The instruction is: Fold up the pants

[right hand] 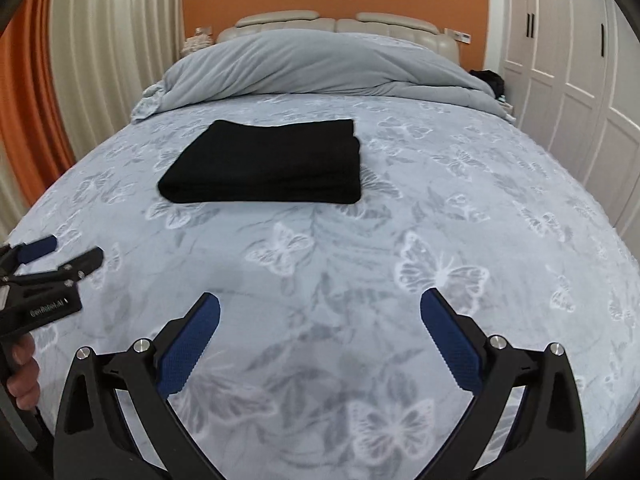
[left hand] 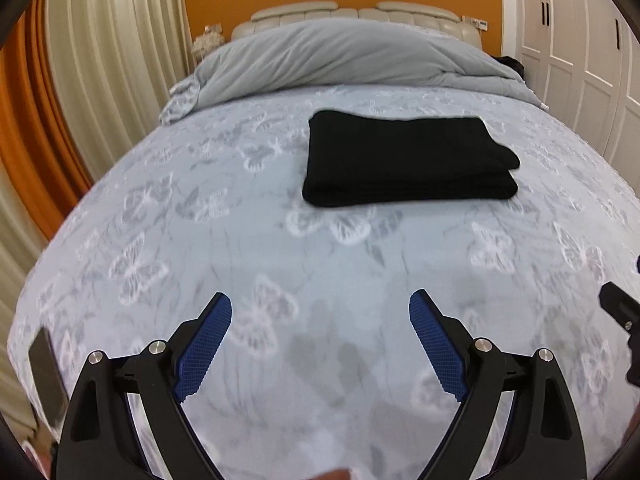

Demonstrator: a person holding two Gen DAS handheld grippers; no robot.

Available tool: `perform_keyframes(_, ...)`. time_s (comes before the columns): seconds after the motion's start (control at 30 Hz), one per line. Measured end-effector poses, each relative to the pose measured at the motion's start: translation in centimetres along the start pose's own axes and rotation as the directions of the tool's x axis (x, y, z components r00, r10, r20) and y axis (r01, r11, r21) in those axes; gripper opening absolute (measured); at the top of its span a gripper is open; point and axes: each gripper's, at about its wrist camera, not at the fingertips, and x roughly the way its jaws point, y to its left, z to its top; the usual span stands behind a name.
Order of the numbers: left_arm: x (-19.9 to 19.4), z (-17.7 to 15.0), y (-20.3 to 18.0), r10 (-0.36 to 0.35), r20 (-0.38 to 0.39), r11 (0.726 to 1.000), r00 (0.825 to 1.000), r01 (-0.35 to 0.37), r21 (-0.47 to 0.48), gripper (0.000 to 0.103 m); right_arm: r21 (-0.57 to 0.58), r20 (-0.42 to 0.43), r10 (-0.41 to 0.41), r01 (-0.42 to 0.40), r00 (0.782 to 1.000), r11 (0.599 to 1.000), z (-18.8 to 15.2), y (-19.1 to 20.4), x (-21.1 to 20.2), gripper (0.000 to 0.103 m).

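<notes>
Already folded, black pants [left hand: 410,162] lie on bed [left hand: 240,248]; both hand-held grippers, left [left hand: 320,300] and right [right hand: 320,300], spread, empty; only edge-straightening seems needed.

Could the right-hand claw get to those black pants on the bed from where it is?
Probably yes. The right gripper has its jaws open and empty, and only bare bedspread lies between it and the folded pants. It is not touching them; it would need to move forward and a bit left.
</notes>
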Motion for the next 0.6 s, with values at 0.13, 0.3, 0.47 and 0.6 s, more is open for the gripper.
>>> perform_keyframes(0.13,-0.6,-0.7,-0.7,-0.012,0.006,1.0,1.0,0.012,0.009,0.088,0.066,-0.05,0.037,-0.034,0.998,0.997,-0.4,-0.8,0.8,0.098)
perform_keyframes(0.3,-0.7,-0.7,-1.8,-0.046,-0.001,0.999,0.999,0.046,0.021,0.088,0.217,-0.075,0.085,-0.067,0.994,0.974,-0.4,-2.9,1.7,0.098)
perform_keyframes(0.47,-0.7,-0.8,-2.4,-0.058,-0.001,0.998,0.998,0.058,0.033,0.088,0.291,-0.085,0.091,-0.063,0.992,0.955,-0.4,-3.8,2.0,0.098)
perform_keyframes(0.6,-0.7,-0.8,-2.5,-0.058,0.0,0.998,0.998,0.058,0.036,0.088,0.256,-0.077,0.049,-0.028,0.996,0.966,-0.2,-3.0,1.8,0.098)
